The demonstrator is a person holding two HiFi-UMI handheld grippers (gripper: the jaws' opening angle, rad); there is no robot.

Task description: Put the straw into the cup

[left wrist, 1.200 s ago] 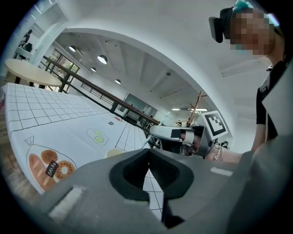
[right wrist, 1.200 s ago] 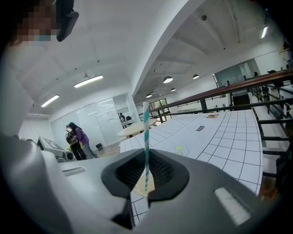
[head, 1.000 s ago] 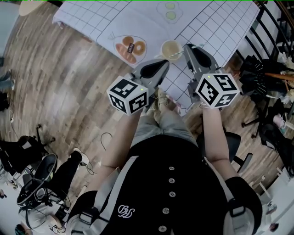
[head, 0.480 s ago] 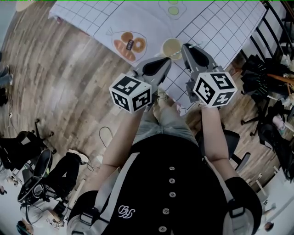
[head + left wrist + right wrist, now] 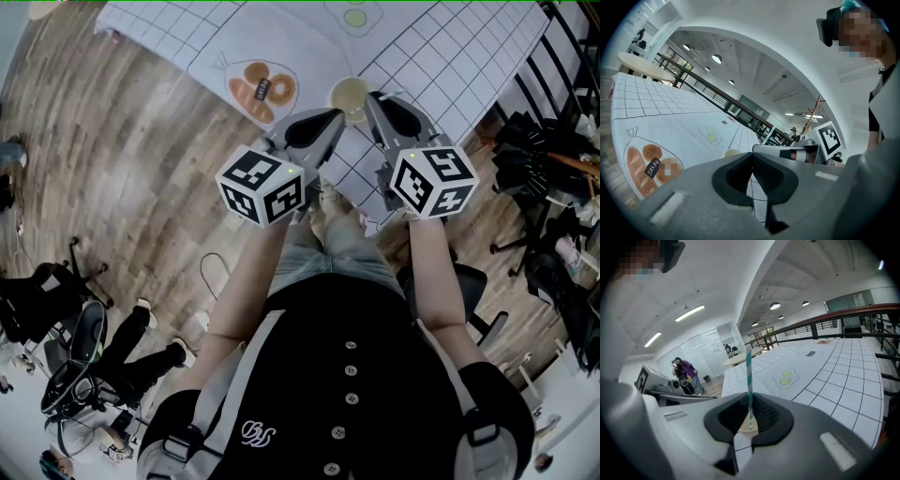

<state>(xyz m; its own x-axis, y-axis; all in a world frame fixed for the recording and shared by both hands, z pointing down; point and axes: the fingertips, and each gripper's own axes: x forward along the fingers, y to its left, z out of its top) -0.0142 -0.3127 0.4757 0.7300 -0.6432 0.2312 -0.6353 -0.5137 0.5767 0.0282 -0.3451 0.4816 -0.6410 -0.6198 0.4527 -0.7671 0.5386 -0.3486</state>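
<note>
Sitting near grid cloth's (image 5: 450,56) front edge: cup (image 5: 349,94); wood floor (image 5: 122,169) beside. Right gripper (image 5: 750,411) pinches straw (image 5: 749,376); left gripper (image 5: 752,157) closed, empty.

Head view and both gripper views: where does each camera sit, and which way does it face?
Head view: on the person's head, facing steeply down at the grid cloth and cup; shows the torso, left tongs and right tongs.
Left gripper view: on the left tongs, facing along its shut, empty jaws across the cloth; shows the right tongs at right.
Right gripper view: on the right tongs, facing along jaws shut on the striped straw.
Shared: the cup appears in all three.
</note>
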